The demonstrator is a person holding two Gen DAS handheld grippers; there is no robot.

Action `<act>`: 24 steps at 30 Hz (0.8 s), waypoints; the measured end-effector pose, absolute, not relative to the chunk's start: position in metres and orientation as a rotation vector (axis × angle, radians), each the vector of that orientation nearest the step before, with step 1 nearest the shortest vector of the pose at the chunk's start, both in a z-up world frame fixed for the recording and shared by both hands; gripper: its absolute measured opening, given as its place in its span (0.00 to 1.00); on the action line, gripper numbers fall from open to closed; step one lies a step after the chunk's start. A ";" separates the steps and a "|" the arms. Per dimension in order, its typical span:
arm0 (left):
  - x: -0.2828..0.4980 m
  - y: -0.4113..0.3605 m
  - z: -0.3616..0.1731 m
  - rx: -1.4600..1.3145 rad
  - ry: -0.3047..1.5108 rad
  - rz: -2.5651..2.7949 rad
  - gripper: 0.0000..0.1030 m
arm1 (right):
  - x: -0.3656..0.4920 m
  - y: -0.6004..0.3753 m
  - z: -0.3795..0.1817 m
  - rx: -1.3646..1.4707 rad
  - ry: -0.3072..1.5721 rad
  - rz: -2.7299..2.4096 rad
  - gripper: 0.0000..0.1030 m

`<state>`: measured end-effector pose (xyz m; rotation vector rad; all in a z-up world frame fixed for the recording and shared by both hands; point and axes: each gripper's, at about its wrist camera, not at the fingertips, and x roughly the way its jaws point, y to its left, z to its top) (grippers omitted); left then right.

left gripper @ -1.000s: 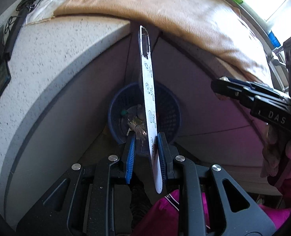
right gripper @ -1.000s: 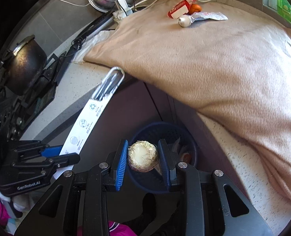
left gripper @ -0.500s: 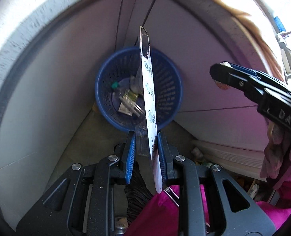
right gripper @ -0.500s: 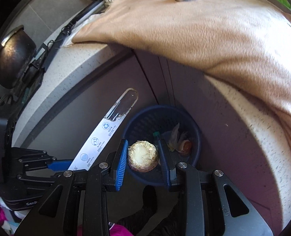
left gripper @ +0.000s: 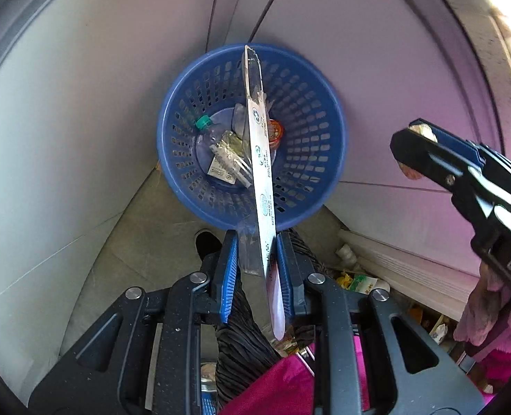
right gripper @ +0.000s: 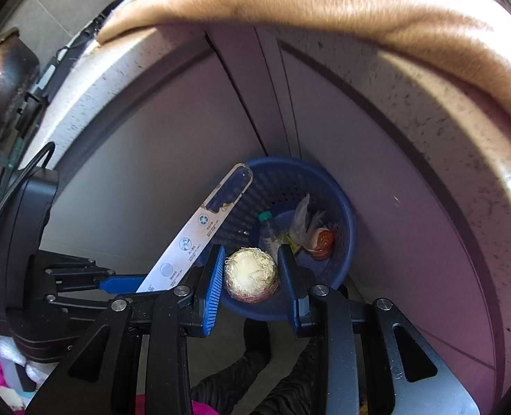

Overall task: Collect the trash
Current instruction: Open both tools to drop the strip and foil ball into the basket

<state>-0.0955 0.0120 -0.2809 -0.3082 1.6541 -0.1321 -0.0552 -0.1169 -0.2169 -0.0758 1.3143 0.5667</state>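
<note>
The left tongs (left gripper: 255, 263) pinch a long white card strip with recycling signs (left gripper: 262, 159) above the round blue plastic basket (left gripper: 310, 110) holding a green-capped bottle (left gripper: 208, 129), while the right tongs (right gripper: 250, 276) squeeze a small round straw-wrapped ball (right gripper: 251, 274) nearby.

**Two pieces of trash held over the blue basket**

The long, flat white packaging strip with a clear plastic tip and printed recycling marks (left gripper: 262, 173) stands on edge, pinched near its lower end between the blue pads of the left gripper (left gripper: 257, 263). Its clear tip reaches over the round blue perforated plastic waste basket (left gripper: 310, 186), which stands on the floor in the corner where two pale cabinet panels meet. The round, pale ball with a fibrous golden rim (right gripper: 251, 279) is clamped between the pads of the right gripper (right gripper: 252, 276), over the basket's near rim. Inside the basket lie a clear bottle with a green cap (left gripper: 208, 129), crumpled wrappers (left gripper: 226, 166) and an orange-red lid (left gripper: 275, 131).
</note>
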 end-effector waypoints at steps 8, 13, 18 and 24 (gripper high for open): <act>-0.082 0.010 -0.298 -0.293 1.674 -0.103 0.21 | -0.050 -0.112 -0.233 -0.104 1.334 0.550 0.28; -0.073 0.008 -0.307 -0.284 1.678 -0.086 0.22 | -0.050 -0.108 -0.239 -0.115 1.338 0.544 0.29; -0.065 0.007 -0.307 -0.254 1.665 -0.074 0.22 | -0.047 -0.105 -0.242 -0.123 1.332 0.543 0.29; -0.056 0.011 -0.304 -0.226 1.641 -0.054 0.31 | -0.043 -0.107 -0.237 -0.121 1.325 0.538 0.30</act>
